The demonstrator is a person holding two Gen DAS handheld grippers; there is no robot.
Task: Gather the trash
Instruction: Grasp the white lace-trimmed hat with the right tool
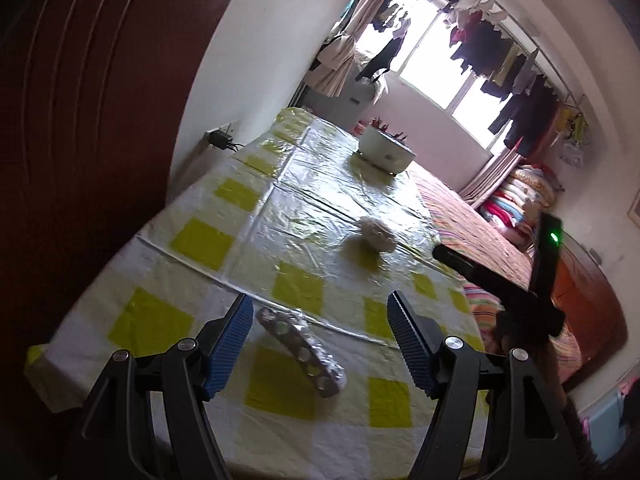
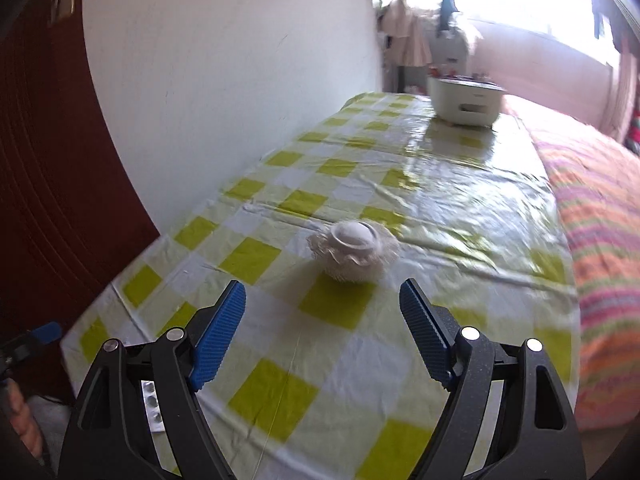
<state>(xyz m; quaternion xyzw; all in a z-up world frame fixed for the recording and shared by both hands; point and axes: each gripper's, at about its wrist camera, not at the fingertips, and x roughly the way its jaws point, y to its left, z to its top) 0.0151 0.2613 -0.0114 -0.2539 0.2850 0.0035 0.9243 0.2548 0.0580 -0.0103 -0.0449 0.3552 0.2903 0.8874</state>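
Observation:
A silver pill blister strip (image 1: pixel 302 350) lies on the yellow-and-white checked tablecloth (image 1: pixel 200 240), between and just beyond the open fingers of my left gripper (image 1: pixel 320 344). A crumpled white paper wad (image 1: pixel 376 235) lies farther along the table. In the right wrist view the same white wad (image 2: pixel 354 250) sits just ahead of my right gripper (image 2: pixel 322 330), which is open and empty. The blister strip (image 2: pixel 153 408) shows partly behind the right gripper's left finger. The right gripper's black body (image 1: pixel 504 280) shows at the right of the left wrist view.
A white pot-like appliance (image 1: pixel 386 148) stands at the table's far end, also in the right wrist view (image 2: pixel 466 100). A white wall (image 2: pixel 224 80) runs along the table's left side. A striped bed (image 1: pixel 480 240) adjoins the right edge. A dark red door (image 1: pixel 80 120) is at left.

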